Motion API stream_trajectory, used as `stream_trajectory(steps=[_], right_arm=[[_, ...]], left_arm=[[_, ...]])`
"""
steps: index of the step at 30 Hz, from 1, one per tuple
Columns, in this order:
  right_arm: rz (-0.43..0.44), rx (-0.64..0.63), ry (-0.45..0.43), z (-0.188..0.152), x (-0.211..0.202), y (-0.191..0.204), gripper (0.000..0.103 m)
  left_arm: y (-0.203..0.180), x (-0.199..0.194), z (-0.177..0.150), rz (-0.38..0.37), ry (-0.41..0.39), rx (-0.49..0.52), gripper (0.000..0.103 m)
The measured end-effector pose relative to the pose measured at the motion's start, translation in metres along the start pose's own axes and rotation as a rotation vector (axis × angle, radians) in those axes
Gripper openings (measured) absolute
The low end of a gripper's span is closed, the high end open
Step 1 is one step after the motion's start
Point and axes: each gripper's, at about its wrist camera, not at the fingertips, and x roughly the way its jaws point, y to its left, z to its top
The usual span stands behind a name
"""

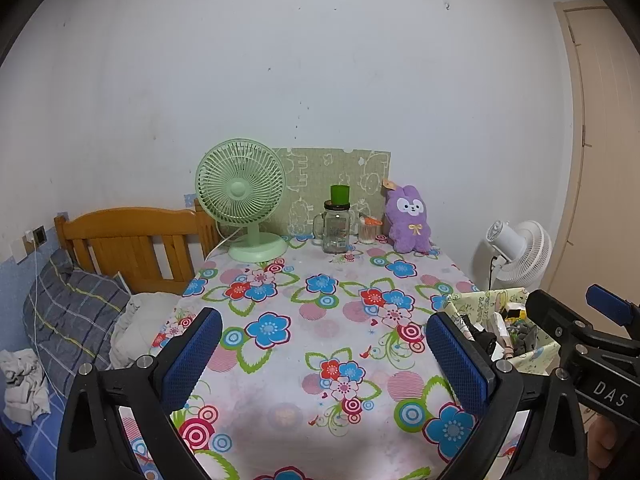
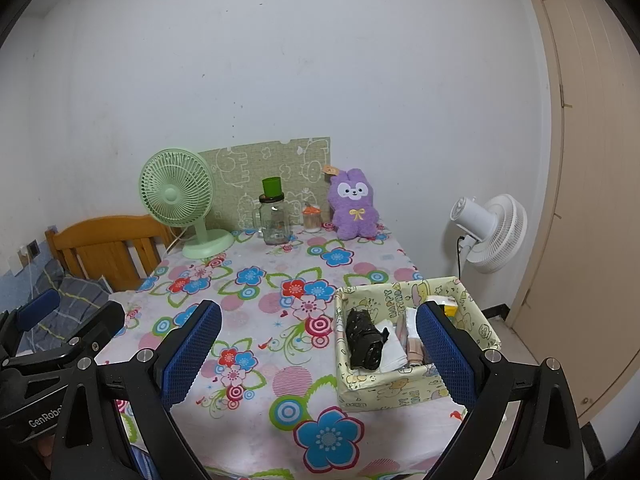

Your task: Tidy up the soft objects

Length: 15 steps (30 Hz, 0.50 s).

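Green desk fan (image 2: 176,196), glass jar (image 2: 275,222) and swab pot (image 2: 312,218) line the far table edge beside the purple plush rabbit (image 2: 354,204), which sits upright against the wall. Both left gripper (image 1: 322,354) and right gripper (image 2: 318,354) gape empty; fabric basket (image 2: 416,390) sits near-right.

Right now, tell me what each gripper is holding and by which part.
Nothing is held. The left gripper and right gripper both hover above the table with jaws open and empty.
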Motion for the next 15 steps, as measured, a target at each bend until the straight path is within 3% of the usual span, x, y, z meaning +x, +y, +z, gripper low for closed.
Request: stream_trajectory(steps=[15], right_arm=[[0.000, 0.002, 0.004, -0.0014, -0.0006, 0.0004, 0.099]], left_arm=[[0.0006, -0.0002, 0.0003, -0.001, 0.001, 0.001, 0.103]])
